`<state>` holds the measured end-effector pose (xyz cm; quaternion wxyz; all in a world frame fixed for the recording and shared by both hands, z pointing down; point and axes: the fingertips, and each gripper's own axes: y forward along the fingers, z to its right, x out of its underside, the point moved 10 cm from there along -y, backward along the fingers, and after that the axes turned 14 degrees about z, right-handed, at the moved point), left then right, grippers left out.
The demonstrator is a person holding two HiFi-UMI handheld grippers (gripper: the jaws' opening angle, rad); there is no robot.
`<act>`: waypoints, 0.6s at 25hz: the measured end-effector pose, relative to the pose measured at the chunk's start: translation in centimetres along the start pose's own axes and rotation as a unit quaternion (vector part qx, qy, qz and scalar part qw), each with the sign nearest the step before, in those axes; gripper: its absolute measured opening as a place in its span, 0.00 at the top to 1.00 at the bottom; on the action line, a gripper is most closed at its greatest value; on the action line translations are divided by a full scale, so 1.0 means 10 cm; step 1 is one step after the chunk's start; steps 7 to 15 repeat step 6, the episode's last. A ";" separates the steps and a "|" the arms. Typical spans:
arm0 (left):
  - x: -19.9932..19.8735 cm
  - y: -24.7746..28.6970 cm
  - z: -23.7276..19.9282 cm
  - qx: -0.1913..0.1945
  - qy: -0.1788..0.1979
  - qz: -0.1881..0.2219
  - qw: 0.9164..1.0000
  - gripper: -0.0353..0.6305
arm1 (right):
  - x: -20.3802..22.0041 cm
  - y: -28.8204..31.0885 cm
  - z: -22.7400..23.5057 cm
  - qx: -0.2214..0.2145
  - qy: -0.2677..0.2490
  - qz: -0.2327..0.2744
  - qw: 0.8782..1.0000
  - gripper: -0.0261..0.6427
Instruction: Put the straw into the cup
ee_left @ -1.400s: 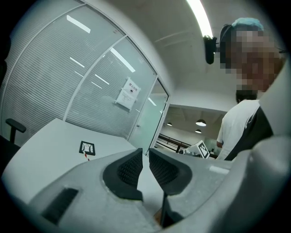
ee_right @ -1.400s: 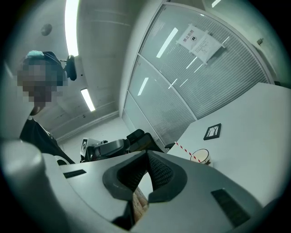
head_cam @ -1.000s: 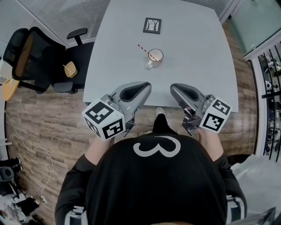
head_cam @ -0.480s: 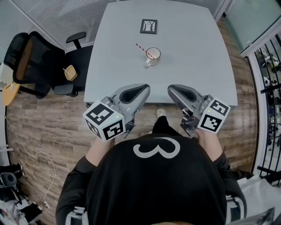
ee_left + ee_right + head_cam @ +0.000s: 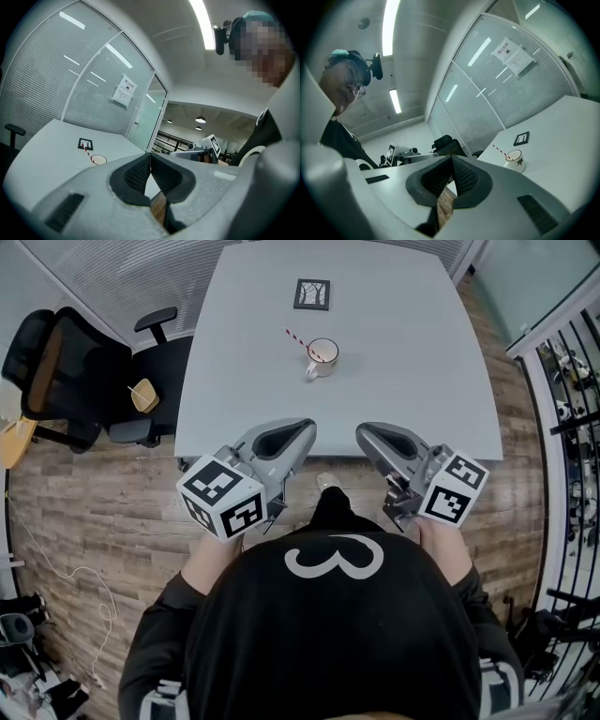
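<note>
A white cup stands on the grey table, a red-and-white striped straw leaning out of it to the upper left. The cup and its straw show in the right gripper view, and the cup and straw show small in the left gripper view. My left gripper is shut and empty at the table's near edge, well short of the cup. My right gripper is beside it, also shut with nothing between its fingers.
A black-framed card lies on the table beyond the cup. Black office chairs stand left of the table, on a wooden floor. A railing runs along the right side.
Both grippers have drawn slightly back toward the near table edge; the cup and straw sit a little farther up in the head view. Nothing was picked up or let go.
</note>
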<state>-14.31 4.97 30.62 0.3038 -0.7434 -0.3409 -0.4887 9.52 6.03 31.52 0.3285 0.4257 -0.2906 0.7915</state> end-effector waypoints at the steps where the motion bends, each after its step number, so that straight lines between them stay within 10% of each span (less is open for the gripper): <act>1: 0.00 0.00 0.00 0.001 -0.001 0.000 1.000 0.92 | 0.00 0.00 0.00 0.002 0.000 0.000 1.000 0.94; 15: 0.02 0.00 -0.01 0.004 -0.005 -0.003 1.000 0.92 | 0.01 -0.02 0.02 0.009 0.000 0.000 1.000 0.94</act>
